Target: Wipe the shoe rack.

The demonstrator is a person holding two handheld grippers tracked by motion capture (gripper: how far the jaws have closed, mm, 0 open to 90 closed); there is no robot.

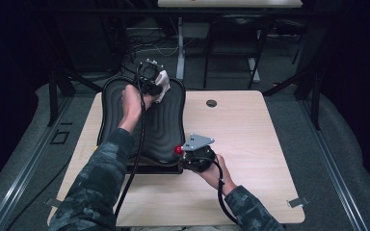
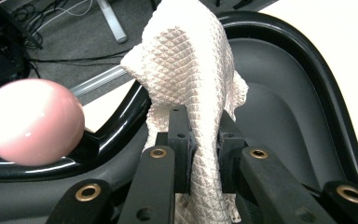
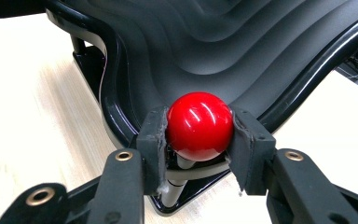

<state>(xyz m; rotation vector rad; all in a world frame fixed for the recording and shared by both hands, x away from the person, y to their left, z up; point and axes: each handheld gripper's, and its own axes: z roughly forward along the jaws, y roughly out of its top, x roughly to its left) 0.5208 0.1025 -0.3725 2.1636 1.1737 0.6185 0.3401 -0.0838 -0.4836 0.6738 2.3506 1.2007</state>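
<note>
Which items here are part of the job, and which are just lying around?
In use: white cloth in left gripper; red ball knob in right gripper; black ridged tray.
Idle: pink ball; table grommet.

Dim room (table lit), soft focus.
</note>
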